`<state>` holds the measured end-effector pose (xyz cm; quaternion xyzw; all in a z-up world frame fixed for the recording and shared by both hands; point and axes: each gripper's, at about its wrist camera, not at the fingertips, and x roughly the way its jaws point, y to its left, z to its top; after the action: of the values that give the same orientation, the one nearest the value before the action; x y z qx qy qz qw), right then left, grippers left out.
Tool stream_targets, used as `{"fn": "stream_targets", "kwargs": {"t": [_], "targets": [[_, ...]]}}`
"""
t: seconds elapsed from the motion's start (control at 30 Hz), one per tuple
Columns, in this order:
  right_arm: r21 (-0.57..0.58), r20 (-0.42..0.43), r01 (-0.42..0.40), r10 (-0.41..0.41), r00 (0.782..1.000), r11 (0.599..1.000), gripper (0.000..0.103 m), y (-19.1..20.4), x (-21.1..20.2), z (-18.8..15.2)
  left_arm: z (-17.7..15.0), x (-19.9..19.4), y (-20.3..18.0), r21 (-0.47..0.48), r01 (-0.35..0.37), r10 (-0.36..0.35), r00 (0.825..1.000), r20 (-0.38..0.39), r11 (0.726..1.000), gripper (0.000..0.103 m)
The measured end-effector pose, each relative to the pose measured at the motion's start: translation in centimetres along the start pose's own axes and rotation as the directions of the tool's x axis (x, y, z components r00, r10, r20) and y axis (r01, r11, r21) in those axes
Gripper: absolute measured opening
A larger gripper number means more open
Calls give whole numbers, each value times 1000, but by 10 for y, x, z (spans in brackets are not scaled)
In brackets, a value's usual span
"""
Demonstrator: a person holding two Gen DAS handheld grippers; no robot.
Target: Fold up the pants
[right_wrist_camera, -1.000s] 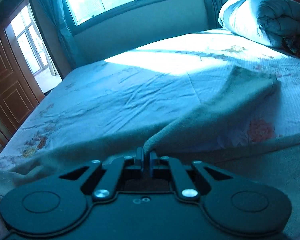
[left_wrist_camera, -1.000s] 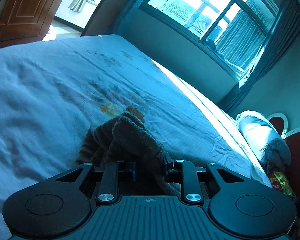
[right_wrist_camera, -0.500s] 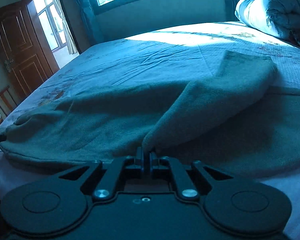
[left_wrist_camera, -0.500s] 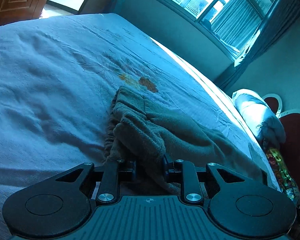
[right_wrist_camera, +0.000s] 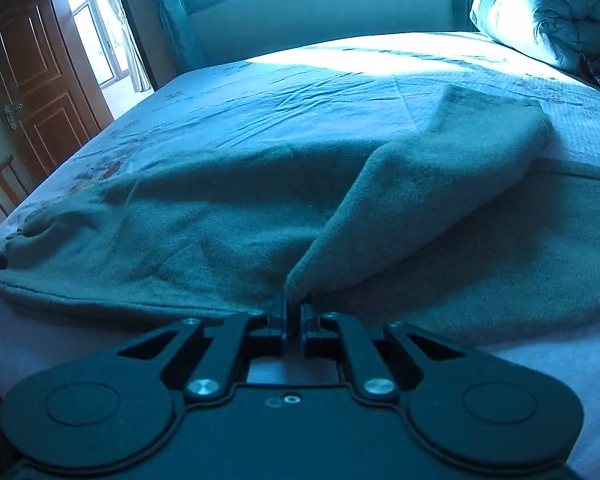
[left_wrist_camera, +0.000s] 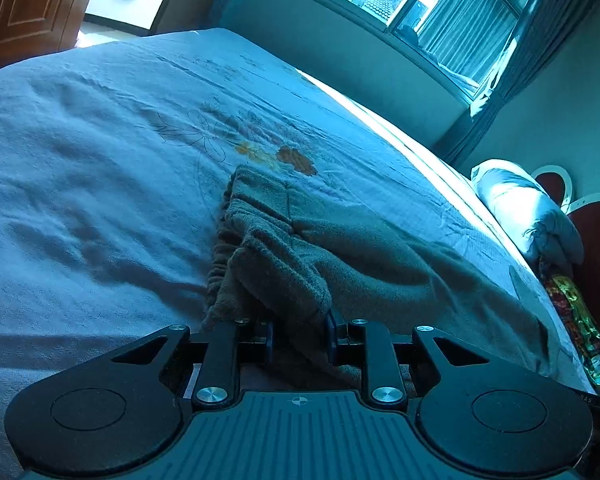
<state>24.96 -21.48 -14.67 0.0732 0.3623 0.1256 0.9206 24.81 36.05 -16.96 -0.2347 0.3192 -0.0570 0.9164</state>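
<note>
Since a second ago the pants (right_wrist_camera: 220,216) have been lowered onto the bed (left_wrist_camera: 80,168) near its front edge. The bunched waistband is clamped in the left gripper (left_wrist_camera: 299,330) — a thin fold, seemingly a leg edge, is pinched by the right gripper (right_wrist_camera: 293,314).

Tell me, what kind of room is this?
Most likely a bedroom. There is a big bed with a flowered sheet, a rolled-up quilt at its head, and a curtained window beside it.
</note>
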Motion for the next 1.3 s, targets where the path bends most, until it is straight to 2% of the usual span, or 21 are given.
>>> {"fn": "stream_targets", "kwargs": {"t": [0.1, 0.3, 0.43, 0.53, 0.57, 0.6, 0.67, 0.7, 0.73, 0.77, 0.8, 0.83, 0.97, 1.0, 1.07, 1.1, 1.17, 1.2, 1.23, 1.3], "targets": [[-1, -5, 0, 0, 1000, 1000, 0, 2, 0, 4, 0, 0, -7, 36, -23, 23, 1000, -1, 999, 25], [1, -13, -10, 10, 1000, 1000, 3, -3, -3, 3, 4, -1, -7, -3, -35, 35, 999, -7, 999, 29], [-5, 10, -15, 15, 1000, 1000, 4, -1, -9, 3, 11, -10, -6, -54, 50, -45, 996, 80, 997, 29], [7, 1, -18, 18, 1000, 1000, 4, -4, -6, 2, 14, -3, 0, -111, 66, -57, 995, 81, 992, 29], [8, 1, -17, 17, 1000, 1000, 4, -3, -6, 2, 14, -5, 1, -136, 122, -105, 987, 123, 983, 29], [5, 4, -16, 16, 1000, 1000, 4, -2, -6, 2, 16, -11, -1, -141, 185, -159, 971, 179, 973, 29], [4, 6, -16, 16, 1000, 1000, 4, -2, -7, 3, 20, -25, -9, -81, 343, -305, 902, 305, 936, 29], [5, 6, -18, 18, 1000, 1000, 4, -4, -6, 2, 20, -26, -10, -56, 341, -306, 896, 320, 938, 29], [7, 6, -19, 19, 1000, 1000, 4, -5, -5, 2, 18, -15, -5, -89, 257, -226, 938, 261, 962, 29], [15, 3, -23, 23, 1000, 1000, 4, -6, -4, 1, 15, -1, 5, -131, 155, -134, 978, 159, 979, 29], [21, 2, -27, 26, 1000, 999, 5, -7, -3, 2, 11, 8, 11, -128, 52, -43, 996, 74, 990, 28], [18, 6, -27, 26, 1000, 999, 5, -6, -3, 2, 3, 13, 13, -72, 0, 1, 1000, 18, 997, 27], [16, 6, -25, 25, 1000, 1000, 7, -5, -2, 2, 0, 4, 6, -30, -26, 28, 998, 48, 999, 29], [17, 4, -26, 26, 1000, 1000, 7, -6, -2, 2, 1, 4, 3, -7, -52, 52, 998, 46, 999, 33], [26, 15, -17, 17, 1000, 1000, 10, -8, -6, 4, 6, 0, -4, 38, -87, 85, 995, 42, 996, 35], [33, 26, -15, 14, 1000, 999, 11, -9, -10, 5, 8, -3, -8, 62, -111, 108, 993, 50, 992, 40], [35, 85, 5, -8, 996, 999, 12, -9, -25, 8, 7, -17, -21, 115, -192, 183, 980, 84, 975, 54], [27, 110, 16, -19, 994, 1000, 12, -7, -30, 10, 7, -23, -27, 132, -252, 238, 964, 116, 959, 62], [10, 137, 27, -28, 990, 1000, 12, -3, -34, 14, 6, -29, -31, 136, -282, 262, 954, 143, 950, 64], [-30, 178, 38, -32, 984, 999, 12, 6, -38, 19, 4, -40, -35, 132, -297, 271, 945, 185, 946, 66]]}}
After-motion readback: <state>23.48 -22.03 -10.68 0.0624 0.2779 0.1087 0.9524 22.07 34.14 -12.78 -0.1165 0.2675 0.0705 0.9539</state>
